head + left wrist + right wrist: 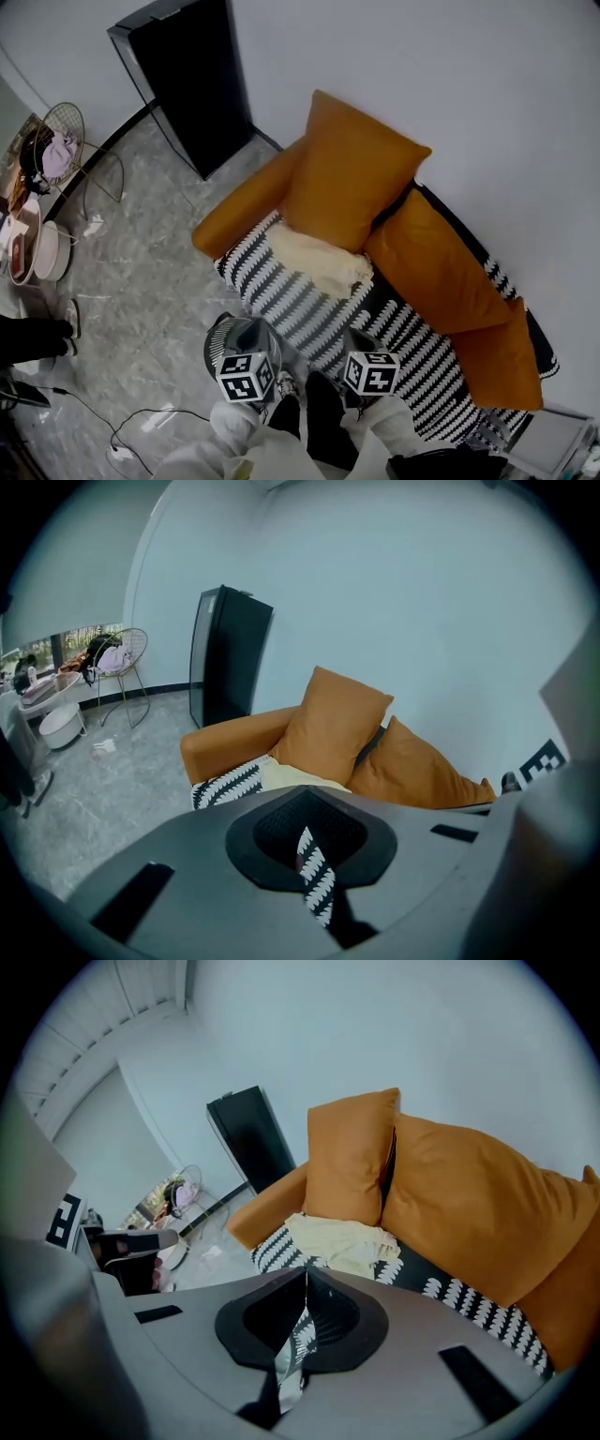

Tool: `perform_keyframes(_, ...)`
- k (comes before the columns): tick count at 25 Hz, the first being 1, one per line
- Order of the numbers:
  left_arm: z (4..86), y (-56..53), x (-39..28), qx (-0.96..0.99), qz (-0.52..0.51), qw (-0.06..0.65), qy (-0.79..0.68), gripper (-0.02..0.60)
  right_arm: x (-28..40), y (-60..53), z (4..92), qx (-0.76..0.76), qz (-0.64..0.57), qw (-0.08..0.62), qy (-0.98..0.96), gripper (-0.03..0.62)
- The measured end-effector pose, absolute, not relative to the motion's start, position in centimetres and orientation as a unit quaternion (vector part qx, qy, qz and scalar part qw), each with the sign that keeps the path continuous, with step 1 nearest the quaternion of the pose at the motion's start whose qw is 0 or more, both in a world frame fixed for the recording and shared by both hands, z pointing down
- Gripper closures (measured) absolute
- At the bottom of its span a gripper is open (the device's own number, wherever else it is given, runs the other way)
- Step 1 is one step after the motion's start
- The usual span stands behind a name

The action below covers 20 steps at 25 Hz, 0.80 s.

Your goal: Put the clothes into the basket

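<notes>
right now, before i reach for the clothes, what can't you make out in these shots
- basket: in none of the three views, so its place is unknown.
- cream garment: rear edge hidden by the orange cushion in the head view.
- pile on the wire chair: too small and far in every view to identify.
- grey object past the sofa's right end: cut off by the head view's bottom right corner.

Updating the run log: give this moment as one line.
left hand-held gripper: shut, empty | right hand-held gripper: shut, empty | cream garment: on sofa
</notes>
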<state>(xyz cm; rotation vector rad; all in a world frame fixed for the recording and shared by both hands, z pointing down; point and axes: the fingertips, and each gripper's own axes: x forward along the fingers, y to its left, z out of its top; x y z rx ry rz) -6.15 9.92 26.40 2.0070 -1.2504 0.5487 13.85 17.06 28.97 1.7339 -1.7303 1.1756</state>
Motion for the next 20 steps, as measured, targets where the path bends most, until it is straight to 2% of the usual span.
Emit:
perform_keyframes(12, 35.1, 5.7, -3.4, 0.761, 0.229, 0.363, -0.485, 0.581, 15.1, 11.8, 38.7, 0.598, 0.421, 0.248, -0.635, 0.569)
perform_keyframes(20, 43.2, 6.0, -1.8, 0.745, 0.257, 0.395, -0.473, 0.581, 15.9, 8.8, 45.6, 0.601, 0.435, 0.231, -0.630, 0.569)
